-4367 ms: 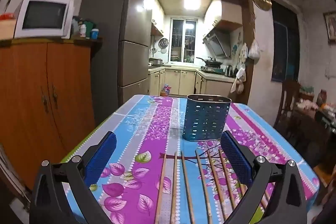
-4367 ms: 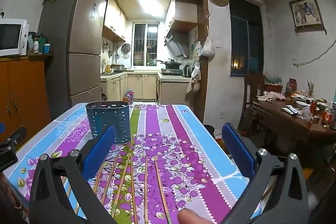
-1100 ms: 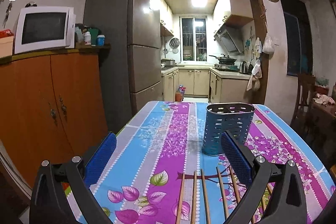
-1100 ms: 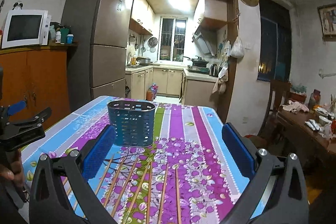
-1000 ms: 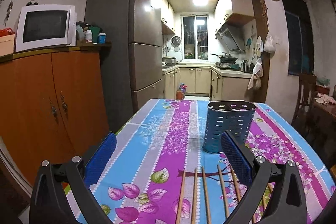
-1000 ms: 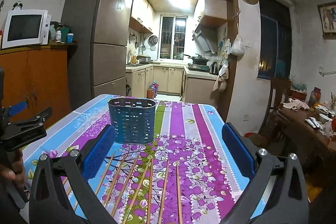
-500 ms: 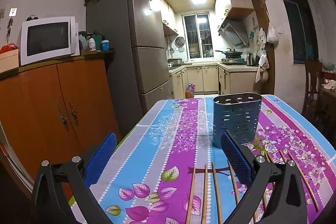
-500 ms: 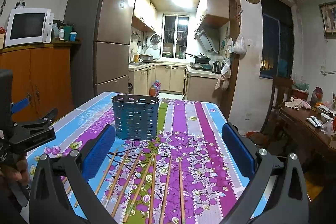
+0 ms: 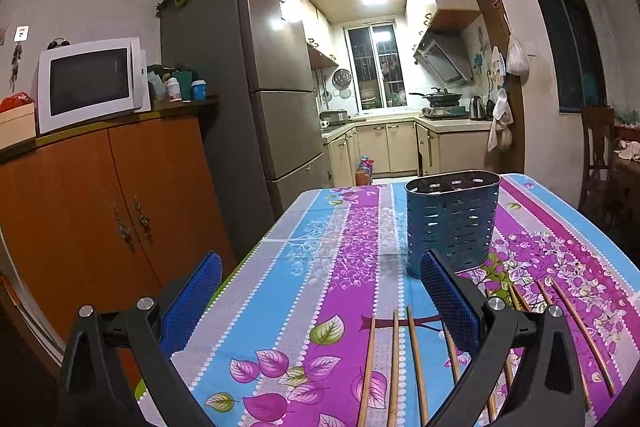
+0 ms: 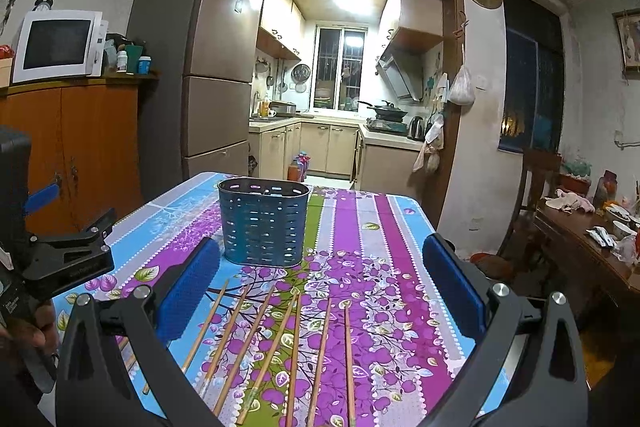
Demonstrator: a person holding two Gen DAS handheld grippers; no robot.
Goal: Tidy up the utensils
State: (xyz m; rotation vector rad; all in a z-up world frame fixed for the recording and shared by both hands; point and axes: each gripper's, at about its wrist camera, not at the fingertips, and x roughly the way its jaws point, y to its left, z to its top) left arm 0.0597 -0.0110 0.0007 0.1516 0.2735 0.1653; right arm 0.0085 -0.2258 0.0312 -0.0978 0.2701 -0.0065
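A blue perforated utensil holder (image 9: 452,223) stands upright on the flowered tablecloth (image 9: 320,267); it also shows in the right wrist view (image 10: 264,223). Several wooden chopsticks (image 9: 394,367) lie side by side on the cloth in front of it, also seen in the right wrist view (image 10: 296,343). My left gripper (image 9: 320,299) is open and empty, hovering left of the chopsticks. My right gripper (image 10: 320,287) is open and empty above the chopsticks. The left gripper's body (image 10: 60,263) shows at the left of the right wrist view.
An orange cabinet (image 9: 100,203) with a microwave (image 9: 90,83) and a tall fridge (image 9: 256,99) stand left of the table. A wooden chair (image 10: 532,187) and a cluttered side table (image 10: 592,239) stand at the right. The kitchen doorway lies beyond the table's far edge.
Both grippers have shifted a little leftward and lower over the table, so the holder and chopsticks appear further right and closer. Both stay open and empty.
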